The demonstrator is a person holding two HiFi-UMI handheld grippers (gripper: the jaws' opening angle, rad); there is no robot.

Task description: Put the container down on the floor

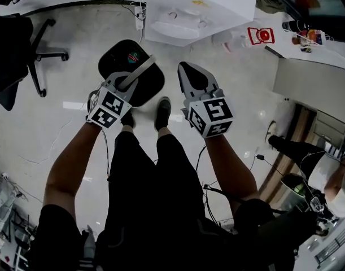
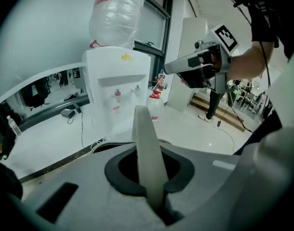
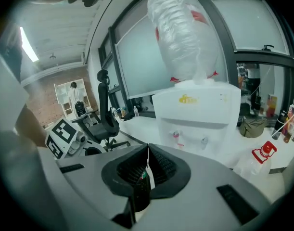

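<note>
In the head view a black round container [image 1: 139, 79] with a green and red label hangs just over the pale floor, in front of the person's shoes. Its pale strap handle [image 1: 139, 72] runs up into my left gripper [image 1: 129, 83], which is shut on it. The left gripper view shows that handle [image 2: 146, 143] standing up between the dark pads, and the container's rim below. My right gripper [image 1: 188, 68] hovers to the right of the container, jaws shut to a point with nothing in them. In the right gripper view the tips [image 3: 147, 150] meet, and the dark labelled container shows below them.
A white water dispenser [image 1: 183, 10] with a clear bottle on top [image 3: 185, 37] stands straight ahead. A spare bottle with a red label [image 1: 257, 35] lies to its right. An office chair [image 1: 42, 55] stands at the left, another person [image 1: 308, 157] at the right, and cables trail across the floor.
</note>
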